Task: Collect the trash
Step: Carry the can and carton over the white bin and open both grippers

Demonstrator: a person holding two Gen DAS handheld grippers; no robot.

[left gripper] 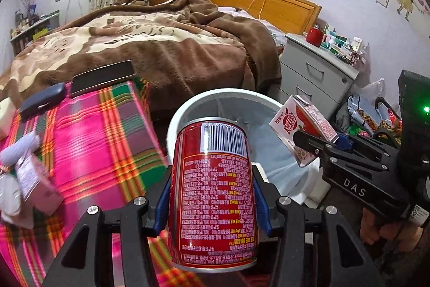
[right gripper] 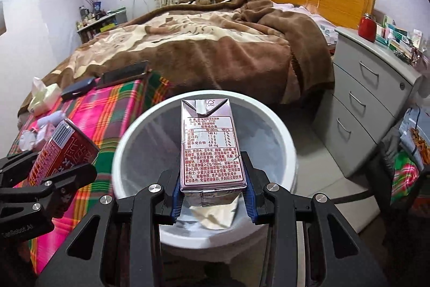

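My left gripper [left gripper: 212, 202] is shut on a red drink can [left gripper: 213, 195], its blue pads pressing both sides. The can hangs by the near left rim of a white trash bin [left gripper: 174, 125] lined with a clear bag. My right gripper [right gripper: 213, 188] is shut on a small drink carton [right gripper: 211, 149], held directly over the open bin [right gripper: 121, 149]. In the left wrist view the carton [left gripper: 301, 125] and right gripper [left gripper: 319, 144] appear at the bin's right rim. In the right wrist view the can [right gripper: 61, 149] and left gripper [right gripper: 61, 174] show at the left.
A pink plaid cloth [left gripper: 102, 131] covers the bed's near end, with a pink carton [left gripper: 35, 182], crumpled tissue [left gripper: 16, 149], dark case [left gripper: 43, 101] and black flat box [left gripper: 103, 77] on it. A grey drawer cabinet [right gripper: 371, 104] stands right of the bin; bags [left gripper: 362, 112] lie on the floor.
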